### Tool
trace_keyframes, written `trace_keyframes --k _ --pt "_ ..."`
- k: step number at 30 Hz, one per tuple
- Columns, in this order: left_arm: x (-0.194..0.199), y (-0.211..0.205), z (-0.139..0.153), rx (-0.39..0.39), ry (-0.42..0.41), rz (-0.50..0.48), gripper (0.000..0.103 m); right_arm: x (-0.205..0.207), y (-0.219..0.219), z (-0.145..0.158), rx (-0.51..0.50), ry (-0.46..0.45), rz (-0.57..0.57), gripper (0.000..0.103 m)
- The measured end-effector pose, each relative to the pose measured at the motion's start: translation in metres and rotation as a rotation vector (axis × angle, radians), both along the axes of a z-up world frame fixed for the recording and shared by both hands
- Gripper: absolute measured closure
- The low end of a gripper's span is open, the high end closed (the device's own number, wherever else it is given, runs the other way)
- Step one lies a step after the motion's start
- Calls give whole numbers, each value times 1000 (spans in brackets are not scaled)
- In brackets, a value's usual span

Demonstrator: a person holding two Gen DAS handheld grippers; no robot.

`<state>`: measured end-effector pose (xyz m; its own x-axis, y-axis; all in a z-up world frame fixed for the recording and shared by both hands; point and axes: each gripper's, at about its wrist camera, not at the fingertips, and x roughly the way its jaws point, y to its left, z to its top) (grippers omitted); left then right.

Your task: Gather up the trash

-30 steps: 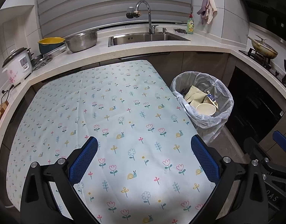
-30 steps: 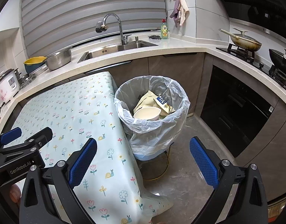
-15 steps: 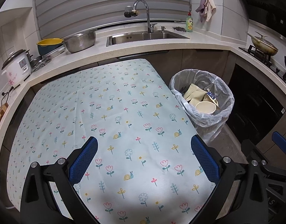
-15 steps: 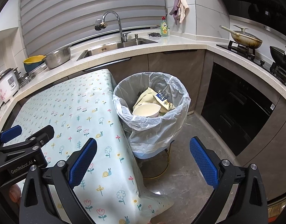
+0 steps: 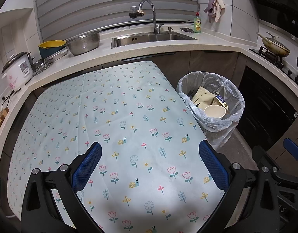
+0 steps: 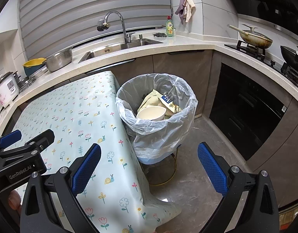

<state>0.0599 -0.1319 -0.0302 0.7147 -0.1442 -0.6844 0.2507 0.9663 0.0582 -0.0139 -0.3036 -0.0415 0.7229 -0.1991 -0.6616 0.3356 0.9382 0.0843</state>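
Where tablecloth (image 6: pixel 75 116) ends, lined bin (image 6: pixel 156 120) just beside its edge.

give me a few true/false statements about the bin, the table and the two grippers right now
1. The trash bin holds a cream bowl. True.
2. The left gripper is shut on a wrapper. False: its jaws stand open, holding nothing.
3. The bin stands beside the table, on the floor. True.
4. Trash lies on the flowered tablecloth. False: none shows on it.
5. The right gripper is open. True.
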Motion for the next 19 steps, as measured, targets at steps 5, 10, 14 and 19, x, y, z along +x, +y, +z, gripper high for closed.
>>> trace_keyframes --k 5,10,14,19 --pt "0 0 0 0 2 0 7 0 2 -1 0 0 1 7" --pt "2 2 -3 0 6 -6 7 0 2 -1 0 2 -1 7" --pt "4 2 -3 0 -5 -4 7 1 0 0 3 -2 -4 7" --pt "9 0 -5 -6 -15 -18 7 2 -4 0 3 -26 1 7"
